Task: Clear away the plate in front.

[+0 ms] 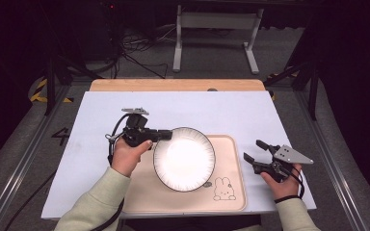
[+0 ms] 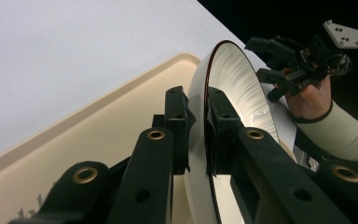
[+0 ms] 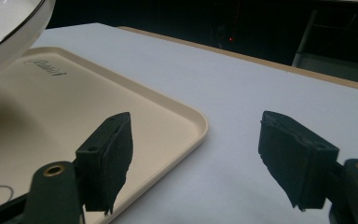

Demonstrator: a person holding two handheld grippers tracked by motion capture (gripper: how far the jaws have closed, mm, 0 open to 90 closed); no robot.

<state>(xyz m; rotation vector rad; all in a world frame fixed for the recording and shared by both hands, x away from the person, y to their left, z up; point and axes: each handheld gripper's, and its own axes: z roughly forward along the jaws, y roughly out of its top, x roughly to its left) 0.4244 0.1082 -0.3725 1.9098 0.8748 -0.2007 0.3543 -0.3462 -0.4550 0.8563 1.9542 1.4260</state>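
At the frame's centre in the high view, the plate [image 1: 184, 159] hung over the tray [image 1: 231, 192], its left rim pinched by the left gripper [image 1: 169, 135]. Lower right, the right gripper [image 1: 255, 153] waited with jaws spread wide, holding nothing. Glazed, stiff and breakable, the plate looked slippery and fairly heavy; the rim seemed the only sound hold, gripped deep.
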